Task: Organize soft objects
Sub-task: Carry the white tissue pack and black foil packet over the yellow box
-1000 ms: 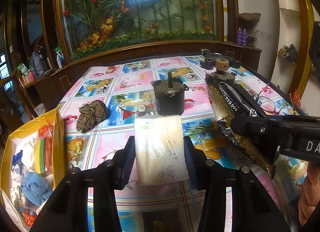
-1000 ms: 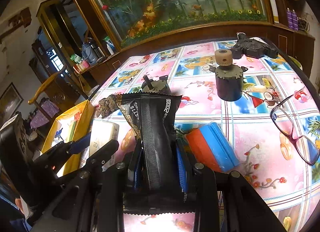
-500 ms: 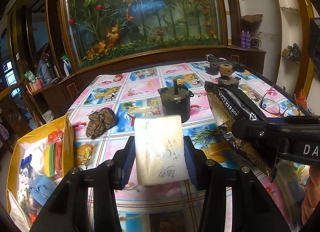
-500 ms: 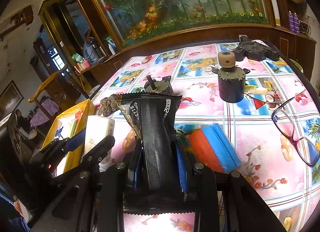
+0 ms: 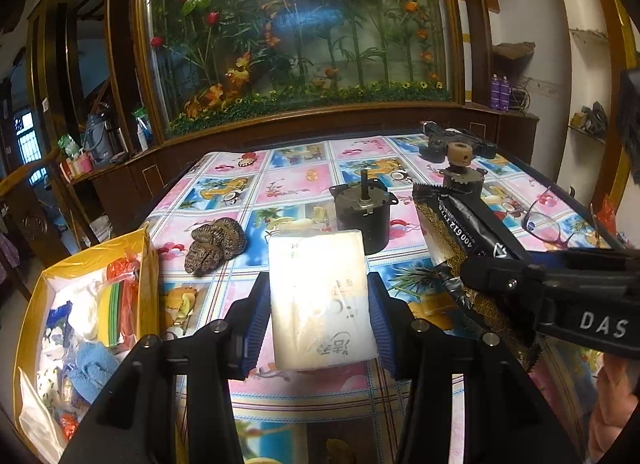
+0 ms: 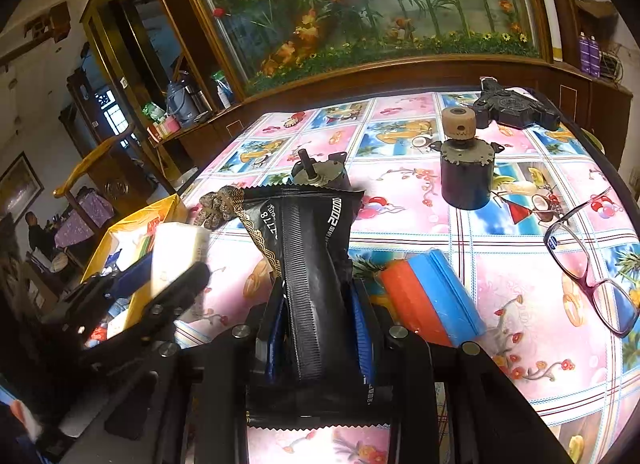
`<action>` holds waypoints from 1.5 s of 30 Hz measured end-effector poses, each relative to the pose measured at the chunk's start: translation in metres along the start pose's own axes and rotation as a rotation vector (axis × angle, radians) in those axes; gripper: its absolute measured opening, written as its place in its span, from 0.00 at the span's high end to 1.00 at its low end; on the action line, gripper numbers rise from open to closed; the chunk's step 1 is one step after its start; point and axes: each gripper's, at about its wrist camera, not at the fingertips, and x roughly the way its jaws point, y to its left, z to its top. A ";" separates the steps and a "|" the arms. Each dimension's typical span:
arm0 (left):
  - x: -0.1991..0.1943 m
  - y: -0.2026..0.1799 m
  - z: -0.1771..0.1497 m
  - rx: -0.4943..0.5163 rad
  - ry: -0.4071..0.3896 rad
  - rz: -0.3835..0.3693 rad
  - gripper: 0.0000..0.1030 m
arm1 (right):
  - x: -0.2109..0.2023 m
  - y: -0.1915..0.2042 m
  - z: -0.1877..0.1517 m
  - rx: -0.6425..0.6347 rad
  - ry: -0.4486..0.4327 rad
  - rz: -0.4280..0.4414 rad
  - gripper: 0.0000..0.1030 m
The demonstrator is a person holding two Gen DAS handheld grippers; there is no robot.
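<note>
My left gripper (image 5: 318, 300) is shut on a white tissue pack (image 5: 320, 296), held above the table's near left part. It also shows in the right wrist view (image 6: 176, 252). My right gripper (image 6: 318, 324) is shut on a black foil pouch (image 6: 308, 264), which also shows at the right of the left wrist view (image 5: 460, 232). A yellow box (image 5: 146, 264) of soft items stands off the table's left edge. A brown knitted bundle (image 5: 214, 244) lies on the tablecloth beside it.
Two dark motors (image 6: 466, 168) (image 5: 362, 216), a black device (image 6: 516, 108), glasses (image 6: 588, 256) and an orange-and-blue block (image 6: 432, 296) sit on the patterned tablecloth (image 6: 400, 224). A large aquarium cabinet (image 5: 296, 24) stands behind the table.
Both grippers have lifted and drawn back a little with their loads. The yellow box shows more fully at the left.
</note>
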 end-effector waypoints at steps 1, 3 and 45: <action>-0.003 0.003 0.000 -0.011 0.000 -0.007 0.56 | 0.002 0.000 0.000 0.004 0.005 0.001 0.69; -0.012 0.011 0.000 -0.031 -0.005 -0.014 0.56 | 0.004 0.001 0.000 0.014 0.016 0.008 0.69; -0.028 0.304 -0.055 -0.532 0.254 0.199 0.46 | 0.177 0.300 0.019 -0.224 0.309 0.200 0.66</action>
